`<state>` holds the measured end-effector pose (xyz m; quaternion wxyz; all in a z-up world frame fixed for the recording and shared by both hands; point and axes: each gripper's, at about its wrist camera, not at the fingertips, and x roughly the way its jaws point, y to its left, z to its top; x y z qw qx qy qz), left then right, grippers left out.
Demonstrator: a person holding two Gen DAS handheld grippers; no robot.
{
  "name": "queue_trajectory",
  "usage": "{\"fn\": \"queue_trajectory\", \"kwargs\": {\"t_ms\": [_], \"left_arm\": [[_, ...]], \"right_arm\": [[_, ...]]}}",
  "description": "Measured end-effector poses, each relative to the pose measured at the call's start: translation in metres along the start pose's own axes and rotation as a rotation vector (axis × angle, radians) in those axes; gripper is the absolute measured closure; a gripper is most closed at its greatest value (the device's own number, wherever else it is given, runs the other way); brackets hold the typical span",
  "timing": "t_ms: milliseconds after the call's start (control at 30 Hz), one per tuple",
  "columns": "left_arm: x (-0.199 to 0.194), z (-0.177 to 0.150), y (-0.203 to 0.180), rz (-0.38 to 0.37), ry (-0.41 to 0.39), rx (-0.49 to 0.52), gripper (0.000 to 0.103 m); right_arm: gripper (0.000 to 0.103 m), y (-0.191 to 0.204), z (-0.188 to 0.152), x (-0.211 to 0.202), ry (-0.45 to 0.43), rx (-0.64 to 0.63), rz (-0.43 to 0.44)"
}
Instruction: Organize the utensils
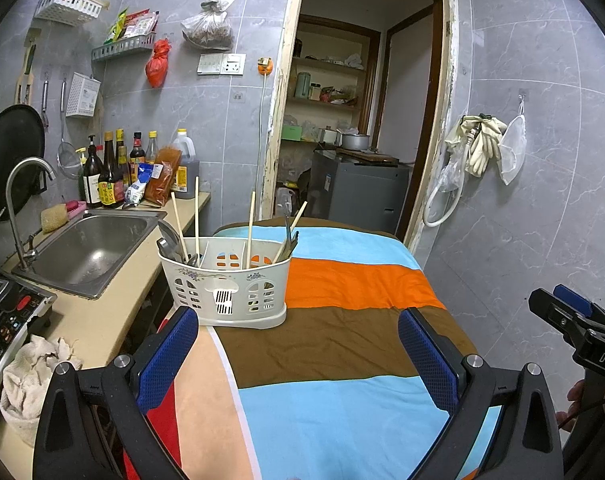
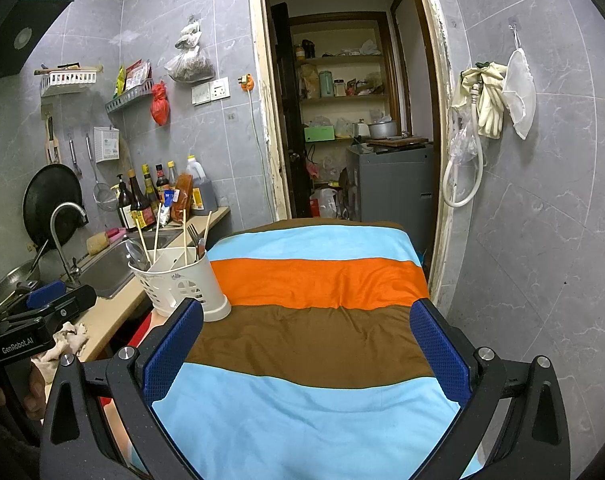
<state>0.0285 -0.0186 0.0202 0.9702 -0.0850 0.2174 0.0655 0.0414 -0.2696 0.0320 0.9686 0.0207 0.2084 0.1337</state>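
A cream plastic utensil holder (image 1: 226, 284) stands at the left edge of a table covered by a striped cloth (image 1: 342, 340). It holds several wooden chopsticks (image 1: 197, 216), a metal spoon (image 1: 170, 240) and a fork (image 1: 288, 236). It also shows in the right wrist view (image 2: 182, 284), with the fork (image 2: 193, 236). My left gripper (image 1: 298, 340) is open and empty, just in front of the holder. My right gripper (image 2: 306, 332) is open and empty over the cloth, to the right of the holder.
A steel sink (image 1: 90, 248) with a tap (image 1: 20, 208) sits in the counter to the left, with sauce bottles (image 1: 110, 172) behind it. A rag (image 1: 30, 380) lies on the counter. A doorway (image 1: 362, 120) opens beyond the table.
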Motion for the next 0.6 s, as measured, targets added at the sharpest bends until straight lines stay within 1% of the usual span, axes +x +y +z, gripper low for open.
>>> {"fn": "queue_trajectory", "kwargs": {"t_ms": [133, 267, 400, 600], "left_arm": [[-0.001, 0.0, 0.002, -0.002, -0.006, -0.009, 0.002], [-0.001, -0.002, 0.007, 0.023, 0.0, -0.009, 0.002], [-0.003, -0.003, 0.011, 0.011, -0.005, -0.01, 0.002], [-0.001, -0.002, 0.013, 0.012, 0.0, -0.009, 0.002]], "right_arm": [[0.002, 0.001, 0.0, 0.0, 0.0, 0.0, 0.0], [0.002, 0.001, 0.0, 0.0, 0.0, -0.001, 0.0], [0.002, 0.002, -0.001, 0.002, 0.003, -0.002, 0.002], [0.002, 0.005, -0.004, 0.005, 0.006, -0.004, 0.003]]}}
